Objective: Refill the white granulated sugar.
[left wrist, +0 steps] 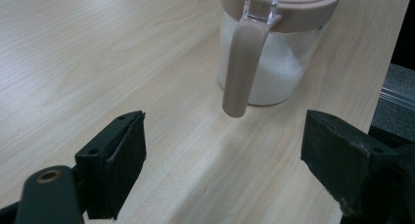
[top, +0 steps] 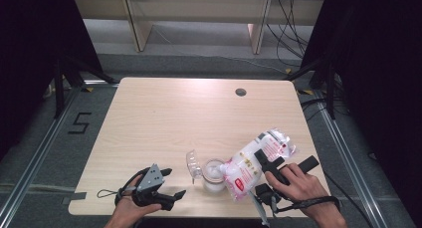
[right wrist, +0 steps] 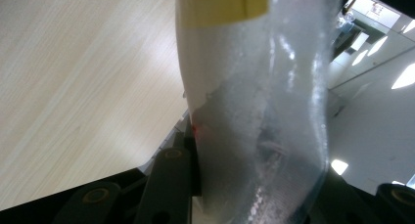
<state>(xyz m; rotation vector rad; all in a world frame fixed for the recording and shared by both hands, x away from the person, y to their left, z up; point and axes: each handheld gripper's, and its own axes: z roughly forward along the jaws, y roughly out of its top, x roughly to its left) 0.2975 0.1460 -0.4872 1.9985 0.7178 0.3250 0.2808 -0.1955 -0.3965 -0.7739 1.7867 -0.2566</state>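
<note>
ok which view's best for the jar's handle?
The left gripper view: the beige handle faces the camera close up, hanging from the lid rim of the jar of white granules. In the high view the jar is small and seen from above, its handle hard to make out. The right gripper view looks along the clamped bag.

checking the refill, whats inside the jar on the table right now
The jar holds white grains, filling roughly its lower half as seen through the clear wall. The tilted bag, held by the right gripper, sits over its mouth, so the top of the pile is covered.
</note>
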